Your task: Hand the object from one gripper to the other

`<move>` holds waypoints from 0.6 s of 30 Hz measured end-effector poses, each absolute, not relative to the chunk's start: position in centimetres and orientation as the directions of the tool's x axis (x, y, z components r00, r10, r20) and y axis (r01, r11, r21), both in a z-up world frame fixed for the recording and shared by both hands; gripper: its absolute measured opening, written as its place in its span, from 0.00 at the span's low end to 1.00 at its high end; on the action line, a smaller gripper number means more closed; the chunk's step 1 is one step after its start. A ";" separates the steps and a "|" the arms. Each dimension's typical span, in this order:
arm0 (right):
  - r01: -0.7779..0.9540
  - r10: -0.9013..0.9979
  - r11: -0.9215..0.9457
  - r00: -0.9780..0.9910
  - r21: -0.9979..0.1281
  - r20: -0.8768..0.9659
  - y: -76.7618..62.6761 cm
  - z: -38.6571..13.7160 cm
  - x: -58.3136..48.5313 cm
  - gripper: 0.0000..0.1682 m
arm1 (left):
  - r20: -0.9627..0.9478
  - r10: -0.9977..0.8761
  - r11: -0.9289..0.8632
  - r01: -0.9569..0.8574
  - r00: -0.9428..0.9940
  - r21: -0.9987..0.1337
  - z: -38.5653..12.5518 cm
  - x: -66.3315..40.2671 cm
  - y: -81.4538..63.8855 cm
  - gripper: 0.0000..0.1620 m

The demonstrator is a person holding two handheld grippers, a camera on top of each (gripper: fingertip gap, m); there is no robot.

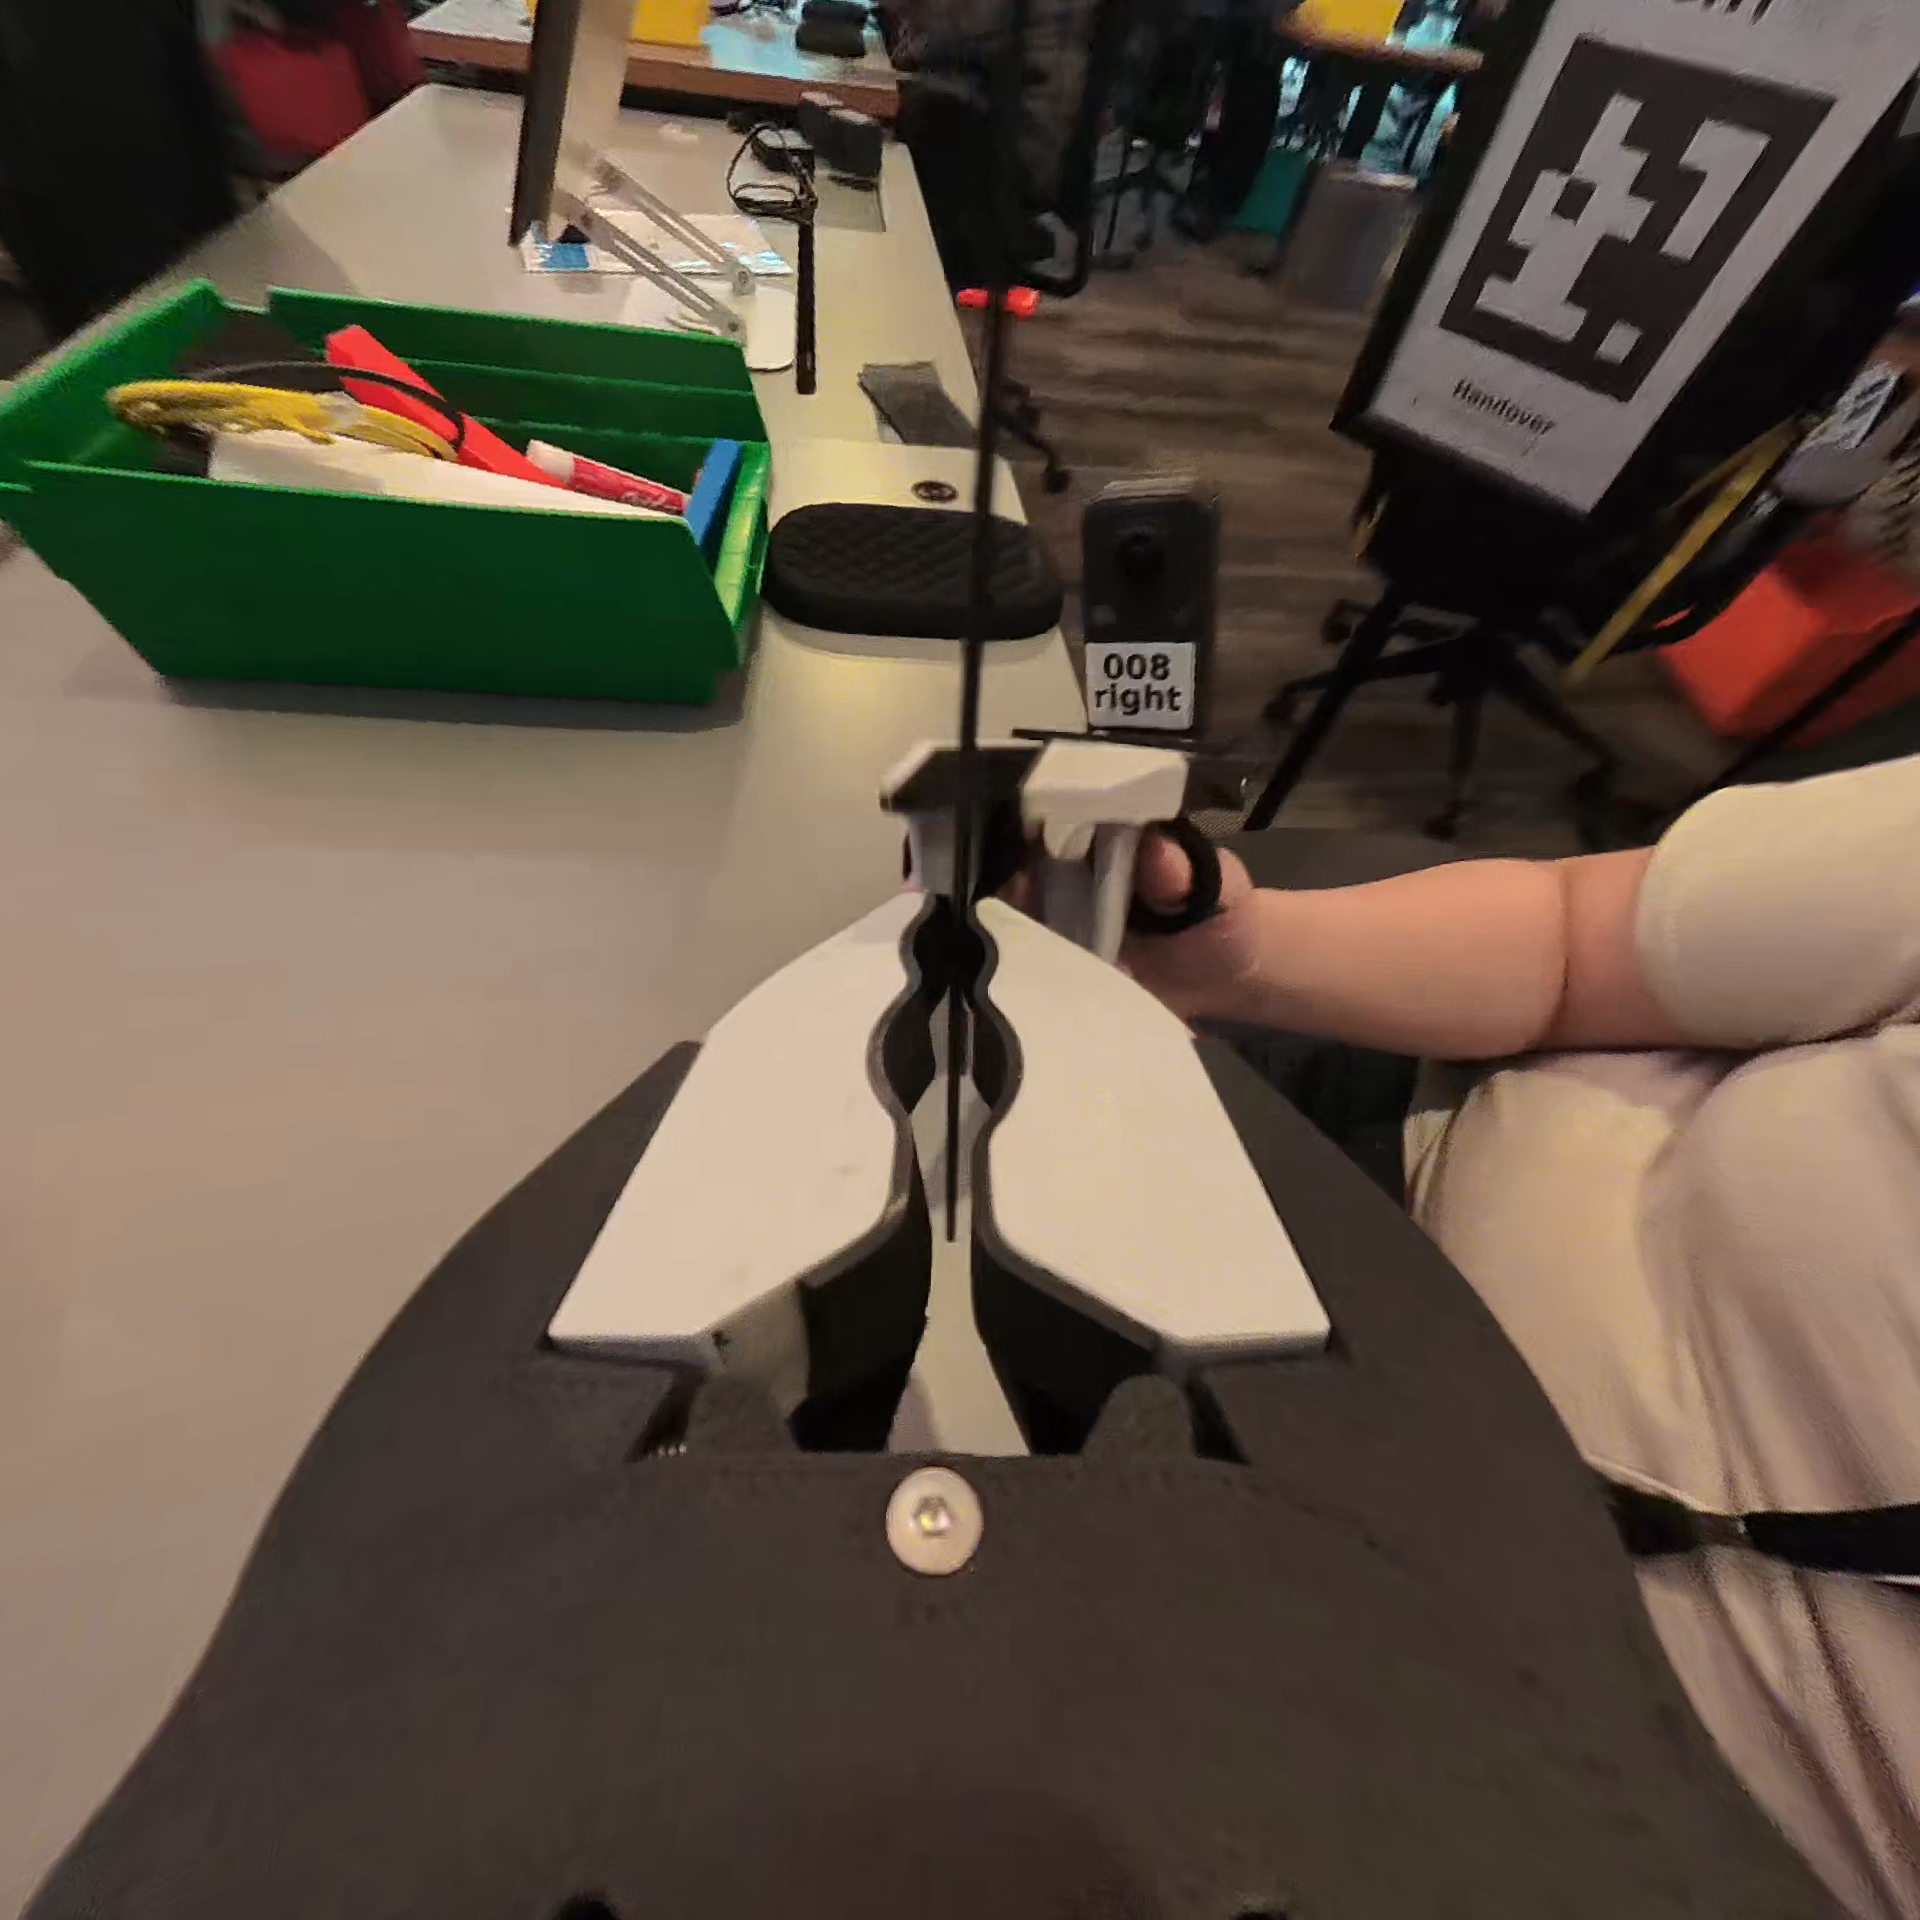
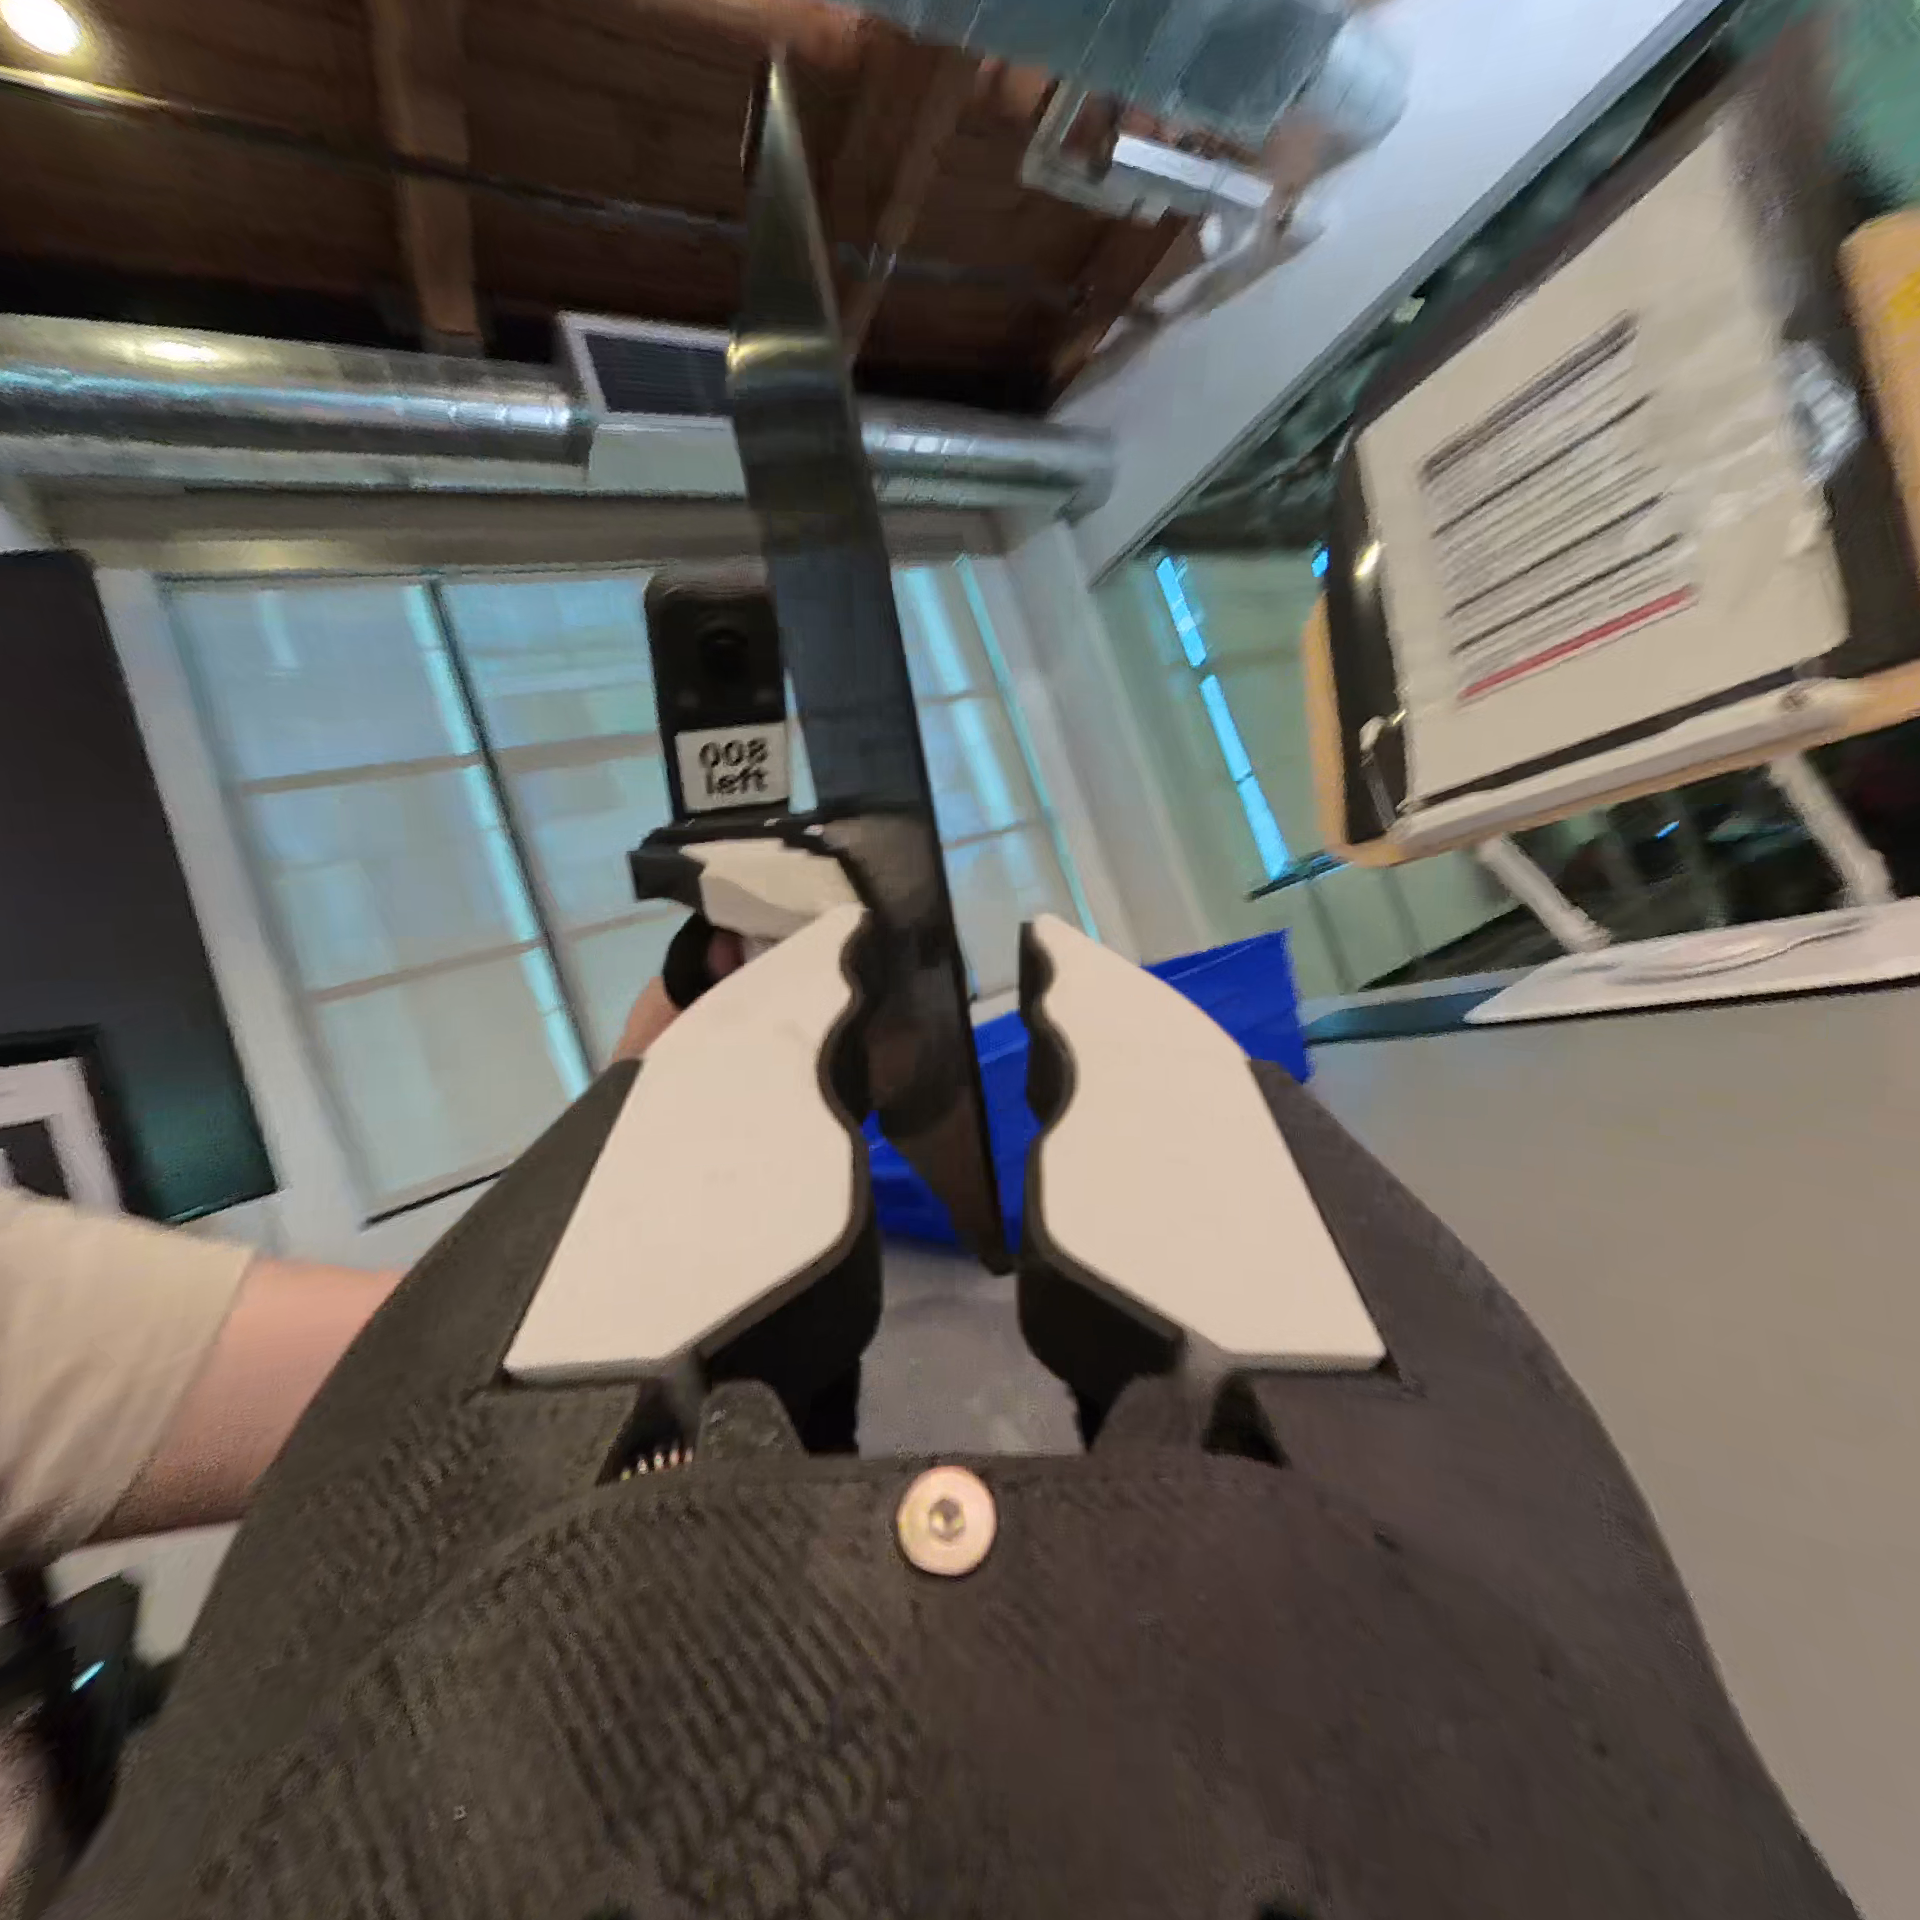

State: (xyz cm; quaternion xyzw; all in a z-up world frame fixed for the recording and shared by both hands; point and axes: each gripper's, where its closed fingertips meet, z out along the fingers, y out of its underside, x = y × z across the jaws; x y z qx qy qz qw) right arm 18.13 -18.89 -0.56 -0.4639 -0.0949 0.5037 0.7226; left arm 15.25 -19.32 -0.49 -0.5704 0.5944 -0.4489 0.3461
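Note:
A thin flat black strip [image 1: 979, 623] stands upright, edge-on in the left wrist view and broad-side in the right wrist view [image 2: 821, 520]. My left gripper [image 1: 948, 920] is shut on its lower part. My right gripper [image 2: 945, 935] is open, with a finger on each side of the strip, and the strip rests against its left finger [image 2: 727, 1122]. The two grippers face each other closely. The right one also shows in the left wrist view [image 1: 1029, 790], and the left one in the right wrist view [image 2: 748, 873].
A green bin [image 1: 416, 603] with several items stands at the left on the grey table [image 1: 260, 1039], with a black pad [image 1: 904, 566] beside it. A marker board on a stand [image 1: 1621, 239] is at the right. A blue bin [image 2: 1236, 997] sits behind my right gripper. A person's arm [image 1: 1403, 956] reaches in. Left and right tips are no more than a few centimetres apart.

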 end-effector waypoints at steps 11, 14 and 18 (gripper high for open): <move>-0.062 0.484 0.636 0.808 -0.769 0.335 -21.7 7.3 23.8 0.40 | 0.550 -0.722 -0.399 -0.396 -0.420 -0.827 2.3 14.2 -24.7 0.01; 0.427 0.136 0.678 0.727 -0.599 0.673 -20.8 8.2 23.8 0.41 | 0.636 -0.636 -0.470 -0.435 -0.437 -0.768 2.8 14.0 -25.5 0.01; 0.757 -0.168 0.605 0.424 -0.247 0.890 -20.4 8.4 22.3 0.43 | 0.712 -0.567 -0.522 -0.488 -0.414 -0.700 2.5 14.1 -26.2 0.01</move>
